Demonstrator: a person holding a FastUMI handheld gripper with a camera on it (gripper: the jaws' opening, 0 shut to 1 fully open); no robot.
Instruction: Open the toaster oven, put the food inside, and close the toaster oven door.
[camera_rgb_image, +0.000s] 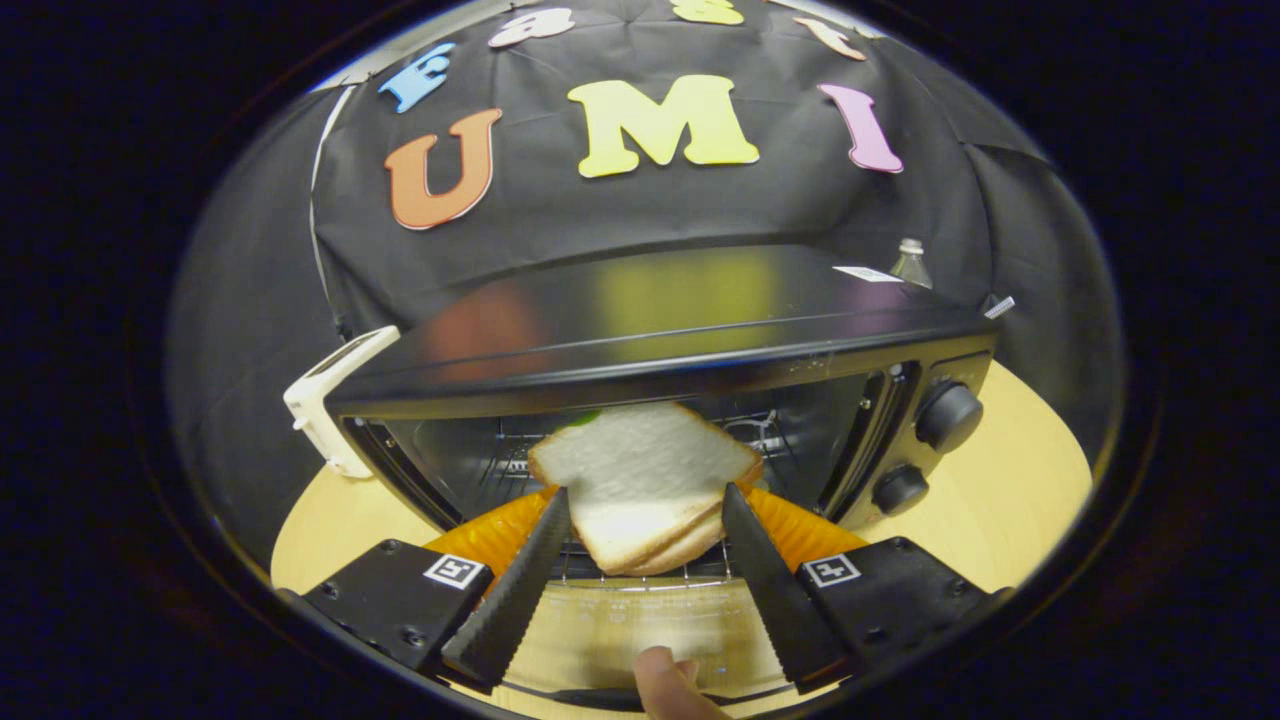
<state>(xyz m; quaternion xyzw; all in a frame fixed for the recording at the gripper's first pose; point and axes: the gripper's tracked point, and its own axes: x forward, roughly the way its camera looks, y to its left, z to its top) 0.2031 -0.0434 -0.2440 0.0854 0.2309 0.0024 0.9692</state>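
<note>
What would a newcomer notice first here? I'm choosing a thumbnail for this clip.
The sandwich stands out: pale bread slices held between the fingers of the gripper, resting on the wire rack at the mouth of the open toaster oven. Next comes the oven's glossy black top, with two knobs on the panel beside the opening. A fingertip shows below the lowered glass door.

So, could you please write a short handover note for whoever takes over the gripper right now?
Gripper: fingers closed on the sandwich, one on each side, holding it at the mouth of the toaster oven.
Oven door: open, folded down flat below the fingers; a person's fingertip touches its front edge.
Sandwich is over the front of the wire rack.
Done: door opened, food picked up.
Left: set it on the rack, release, back out, close the door.
</note>
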